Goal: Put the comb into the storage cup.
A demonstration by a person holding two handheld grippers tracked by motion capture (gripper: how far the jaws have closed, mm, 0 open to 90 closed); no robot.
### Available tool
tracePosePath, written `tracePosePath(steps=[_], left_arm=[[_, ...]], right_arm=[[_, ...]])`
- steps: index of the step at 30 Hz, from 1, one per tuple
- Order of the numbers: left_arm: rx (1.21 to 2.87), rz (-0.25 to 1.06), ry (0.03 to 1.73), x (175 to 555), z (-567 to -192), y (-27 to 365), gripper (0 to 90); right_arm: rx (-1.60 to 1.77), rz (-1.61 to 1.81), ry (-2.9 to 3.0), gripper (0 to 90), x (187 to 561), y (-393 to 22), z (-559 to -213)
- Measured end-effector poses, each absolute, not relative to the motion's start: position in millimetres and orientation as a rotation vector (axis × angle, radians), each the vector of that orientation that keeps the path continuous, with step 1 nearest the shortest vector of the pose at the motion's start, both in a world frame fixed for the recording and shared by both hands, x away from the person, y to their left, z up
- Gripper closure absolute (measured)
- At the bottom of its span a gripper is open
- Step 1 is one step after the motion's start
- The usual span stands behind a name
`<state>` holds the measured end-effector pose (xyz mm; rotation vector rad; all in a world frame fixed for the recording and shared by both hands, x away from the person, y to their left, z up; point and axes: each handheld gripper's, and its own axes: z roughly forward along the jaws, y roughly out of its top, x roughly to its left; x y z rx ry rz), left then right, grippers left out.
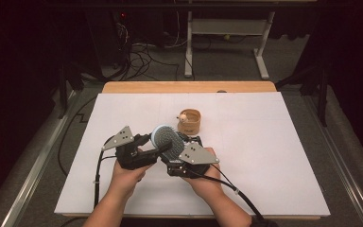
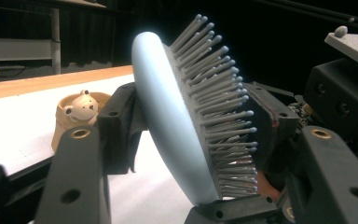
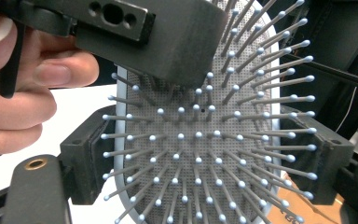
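- Brush is off the worktop, held in the air over its middle, a little toward the near edge, with both grippers on it.
- Right gripper pinches the brush across the width of its head: in the right gripper view, one pad sits on each long edge and the bristles face the camera.
- Left gripper comes in from the other side. In its own view, one jaw lies against the smooth blue back and the other is buried in the bristles. It looks clamped on, though the bristles hide how firm the contact is.
- Cup stands just beyond the brush, toward the far edge, with a small bear perched on its rim. Brush and cup do not touch.
- My read is that this is a hand-over in mid-air, with the brush passing from one gripper to the other.
- Next, one side has to let go, and the left grip must be proven first, because bristles give under a pad and the head could twist.
- The right jaws should ease apart slowly and draw straight back off the edges, staying clear of the cup behind.
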<state>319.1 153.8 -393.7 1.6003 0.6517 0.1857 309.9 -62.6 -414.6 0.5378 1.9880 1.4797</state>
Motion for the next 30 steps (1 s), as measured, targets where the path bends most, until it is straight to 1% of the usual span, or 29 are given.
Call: tracePosePath(steps=[8,18,30], left_arm=[[1.593,0.205,0.669,317.4,-393.1,153.3,50.7],[1.579,0.228,0.682,315.0,-392.0,152.4,55.7],[1.563,0.24,0.685,313.3,-390.4,153.0,57.9]], right_arm=[[0.53,1.444,1.977,20.5,308.5,-60.2,-414.9],[0.525,1.42,1.957,20.4,306.9,-58.2,-414.0],[0.518,1.397,1.944,20.2,305.9,-55.6,-411.9]])
